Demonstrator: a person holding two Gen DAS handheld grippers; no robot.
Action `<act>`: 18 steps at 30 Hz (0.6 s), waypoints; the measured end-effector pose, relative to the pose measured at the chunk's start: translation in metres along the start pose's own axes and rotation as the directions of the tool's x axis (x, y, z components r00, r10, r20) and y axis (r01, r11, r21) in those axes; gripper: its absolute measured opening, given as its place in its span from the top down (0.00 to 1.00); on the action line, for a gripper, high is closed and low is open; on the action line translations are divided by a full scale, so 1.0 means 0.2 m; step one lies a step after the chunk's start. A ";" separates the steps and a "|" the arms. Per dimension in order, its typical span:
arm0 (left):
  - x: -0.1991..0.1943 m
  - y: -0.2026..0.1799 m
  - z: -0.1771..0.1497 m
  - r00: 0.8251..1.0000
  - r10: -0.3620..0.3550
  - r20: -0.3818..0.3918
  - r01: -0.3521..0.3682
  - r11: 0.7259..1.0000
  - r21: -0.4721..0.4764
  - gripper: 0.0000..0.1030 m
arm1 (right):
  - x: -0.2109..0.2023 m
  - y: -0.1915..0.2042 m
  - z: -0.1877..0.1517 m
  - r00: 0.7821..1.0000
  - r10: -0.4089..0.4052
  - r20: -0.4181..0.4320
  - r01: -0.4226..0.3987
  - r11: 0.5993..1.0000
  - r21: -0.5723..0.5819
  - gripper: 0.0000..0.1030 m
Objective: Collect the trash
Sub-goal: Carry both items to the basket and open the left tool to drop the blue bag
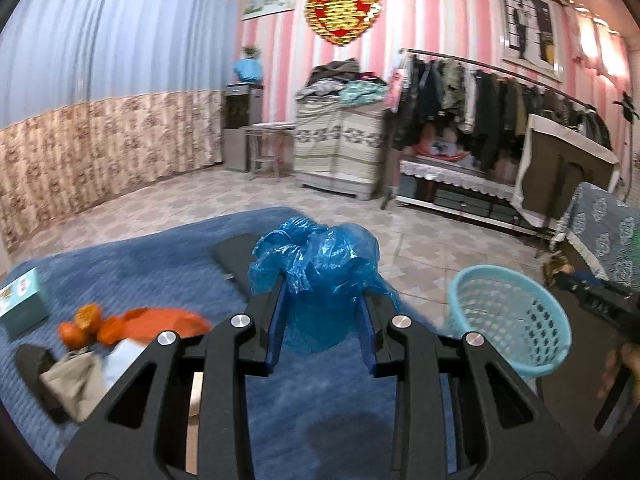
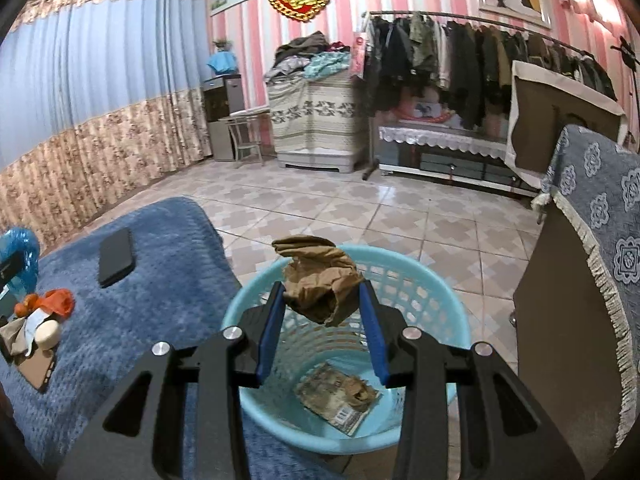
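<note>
My left gripper [image 1: 323, 300] is shut on a crumpled blue plastic bag [image 1: 320, 276], held above the blue blanket [image 1: 160, 264]. Off to its right stands the light-blue perforated basket [image 1: 508, 316] on the tiled floor. My right gripper [image 2: 322, 300] is shut on a crumpled brown paper bag [image 2: 320, 280], held right over the basket [image 2: 440, 292]. Inside the basket lie a flattened printed packet [image 2: 332, 396] and a brown scrap [image 2: 362, 392]. At the left edge of the right wrist view I see the blue bag [image 2: 18, 252] again.
On the blanket lie a black phone [image 2: 116, 256], orange peels and an orange wrapper [image 1: 132, 322], a teal box [image 1: 24, 304], beige crumpled paper [image 1: 74, 376] and a brown card [image 2: 36, 372]. A cloth-covered cabinet [image 2: 592, 280] stands right of the basket. A clothes rack [image 2: 480, 60] lines the far wall.
</note>
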State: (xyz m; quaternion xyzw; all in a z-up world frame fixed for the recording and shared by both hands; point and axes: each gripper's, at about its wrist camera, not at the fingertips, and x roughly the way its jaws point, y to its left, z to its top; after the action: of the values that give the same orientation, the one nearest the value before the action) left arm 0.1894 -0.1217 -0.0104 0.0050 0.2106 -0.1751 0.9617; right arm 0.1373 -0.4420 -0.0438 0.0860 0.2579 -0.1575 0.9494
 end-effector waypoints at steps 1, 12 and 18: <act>0.02 -0.05 0.00 1.000 -0.022 -0.001 0.022 1.000 0.008 0.71 | 0.01 -0.03 0.00 1.000 -0.010 -0.003 0.010 1.000 0.013 0.63; 0.25 -0.53 -0.03 0.984 -0.173 -0.032 0.175 0.980 0.098 0.71 | 0.08 -0.19 -0.03 0.997 -0.067 -0.030 0.069 0.992 0.103 0.63; 0.40 -0.68 -0.03 0.964 -0.255 -0.080 0.262 0.960 0.099 0.71 | 0.08 -0.34 -0.03 0.994 -0.107 -0.034 0.111 0.979 0.170 0.63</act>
State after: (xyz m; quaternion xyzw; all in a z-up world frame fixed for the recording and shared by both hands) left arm 0.2088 -0.2751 -0.0395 0.0356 0.2318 -0.3103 0.9213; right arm 0.1246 -0.5082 -0.0632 0.1553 0.2592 -0.2298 0.9251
